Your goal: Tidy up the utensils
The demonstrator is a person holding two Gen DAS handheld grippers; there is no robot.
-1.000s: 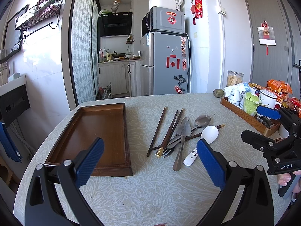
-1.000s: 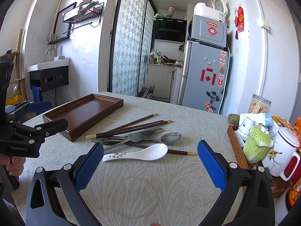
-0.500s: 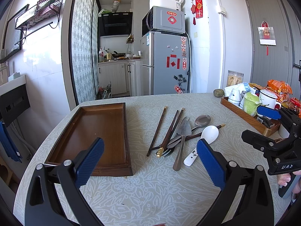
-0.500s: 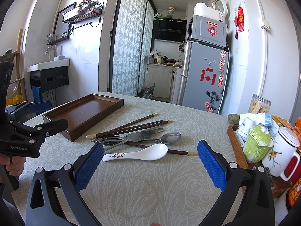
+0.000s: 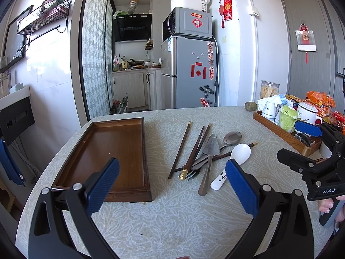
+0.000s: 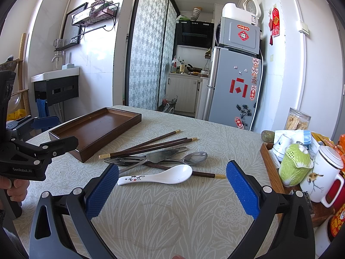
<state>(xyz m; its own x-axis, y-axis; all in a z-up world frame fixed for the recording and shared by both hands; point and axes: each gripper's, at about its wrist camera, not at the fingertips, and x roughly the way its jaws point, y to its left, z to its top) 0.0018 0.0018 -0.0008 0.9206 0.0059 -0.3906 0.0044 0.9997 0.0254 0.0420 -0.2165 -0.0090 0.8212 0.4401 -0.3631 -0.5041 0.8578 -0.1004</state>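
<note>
A loose pile of utensils lies mid-table: dark chopsticks, a metal server, a metal spoon, a fork and a white ceramic spoon. An empty brown wooden tray sits to their left. My left gripper is open, held short of the tray's near right corner. My right gripper is open, just short of the white spoon. Each gripper appears at the edge of the other's view.
A second wooden tray with cups, a green cabbage-shaped pot and a white mug stands at the table's right edge, with snack packets and a jar behind it. A hand holds the left gripper. A fridge and kitchen lie beyond the table.
</note>
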